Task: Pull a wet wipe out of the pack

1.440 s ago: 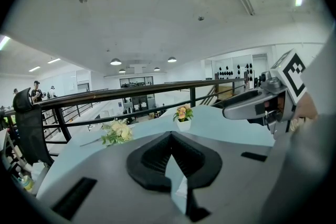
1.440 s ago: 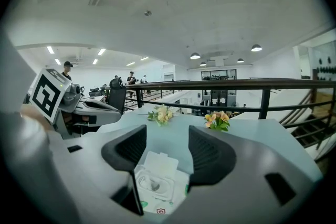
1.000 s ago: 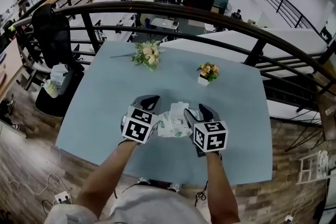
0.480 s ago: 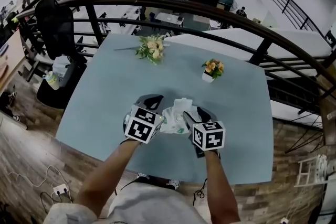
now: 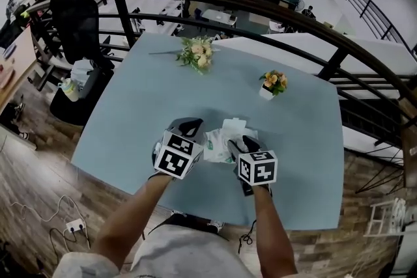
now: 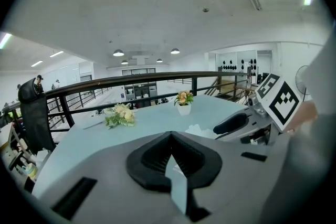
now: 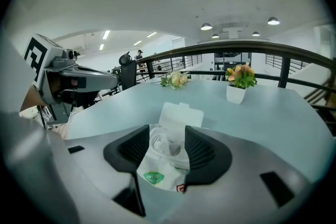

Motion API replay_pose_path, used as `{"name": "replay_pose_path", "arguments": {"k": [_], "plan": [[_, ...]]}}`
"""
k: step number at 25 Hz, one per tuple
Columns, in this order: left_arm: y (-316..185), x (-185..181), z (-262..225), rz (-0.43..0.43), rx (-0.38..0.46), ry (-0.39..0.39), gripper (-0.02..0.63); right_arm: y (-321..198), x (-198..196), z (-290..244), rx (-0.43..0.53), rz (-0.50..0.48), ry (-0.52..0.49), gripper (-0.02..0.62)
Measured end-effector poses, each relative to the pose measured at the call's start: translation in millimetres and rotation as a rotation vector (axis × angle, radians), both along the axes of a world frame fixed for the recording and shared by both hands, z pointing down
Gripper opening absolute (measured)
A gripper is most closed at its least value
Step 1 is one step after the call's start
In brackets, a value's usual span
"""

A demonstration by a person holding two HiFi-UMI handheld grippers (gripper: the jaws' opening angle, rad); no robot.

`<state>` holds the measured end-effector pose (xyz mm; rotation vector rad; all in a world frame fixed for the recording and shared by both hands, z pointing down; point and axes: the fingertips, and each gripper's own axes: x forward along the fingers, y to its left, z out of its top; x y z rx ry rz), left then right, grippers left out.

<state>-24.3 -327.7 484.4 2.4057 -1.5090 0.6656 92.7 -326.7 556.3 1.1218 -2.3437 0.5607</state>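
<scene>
Pack (image 7: 161, 168), lid up, lies btwn right tool's (image 7: 167, 132) closing jaws; left tool (image 6: 170, 136) shut, empty, just left of pack.

On the pale blue-grey rectangular table (image 5: 130, 107), the white soft plastic wet wipe pack (image 5: 218, 143) lies near the front edge, its flip lid raised on the far side. The right gripper (image 5: 242, 142) has its closing jaws on either side of the pack. The left gripper (image 5: 186, 124) is just left of it. Farther back, a loose bunch of cream flowers (image 5: 197, 53) lies to the left and a small white pot of orange flowers (image 5: 272, 83) stands to the right. A dark curved metal railing (image 5: 273, 6) runs behind the table, and a black office chair (image 5: 73, 26) stands beyond its far left corner.
</scene>
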Motion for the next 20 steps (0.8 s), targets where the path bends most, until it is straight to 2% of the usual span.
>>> {"name": "replay_pose_path", "arguments": {"k": [13,20], "plan": [[8.6,-6.0,9.9,-0.016,-0.026,-0.009,-0.006,3.3,-7.3,22.6,-0.047,-0.015,0.018,0.138],[8.8,-8.1,11.7,-0.020,-0.035,-0.005,-0.005,6.2,-11.5,26.8,-0.066,-0.029,0.019,0.121]]}}
